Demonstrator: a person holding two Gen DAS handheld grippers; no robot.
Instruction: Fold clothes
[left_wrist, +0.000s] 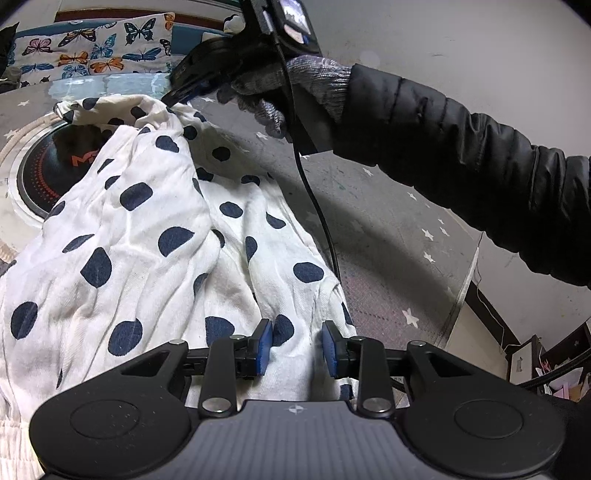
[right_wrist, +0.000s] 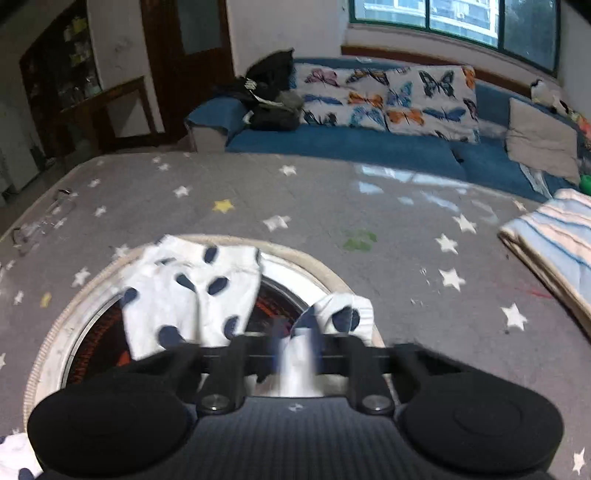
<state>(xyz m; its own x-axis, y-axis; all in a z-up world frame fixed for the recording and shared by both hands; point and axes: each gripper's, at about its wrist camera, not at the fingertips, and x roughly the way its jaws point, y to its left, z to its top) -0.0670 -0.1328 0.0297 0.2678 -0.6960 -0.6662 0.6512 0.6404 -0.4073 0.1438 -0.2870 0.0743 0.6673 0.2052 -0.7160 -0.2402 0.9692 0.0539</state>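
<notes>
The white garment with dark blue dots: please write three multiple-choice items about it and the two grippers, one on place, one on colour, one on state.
1. Where does the white garment with dark blue dots partly lie?
A. over a round black cooktop
B. on the blue sofa
C. on the striped folded cloth

2. What colour are the pads of the left gripper?
A. red
B. blue
C. green

3. How is the right gripper?
A. open above the cloth
B. shut on the garment
C. out of view

Answers: 1 A, the garment covers part of the round black cooktop set in the grey star-patterned table cover. 2 B, both pads show blue. 3 B, white fabric is pinched between its fingers in both views.
</notes>
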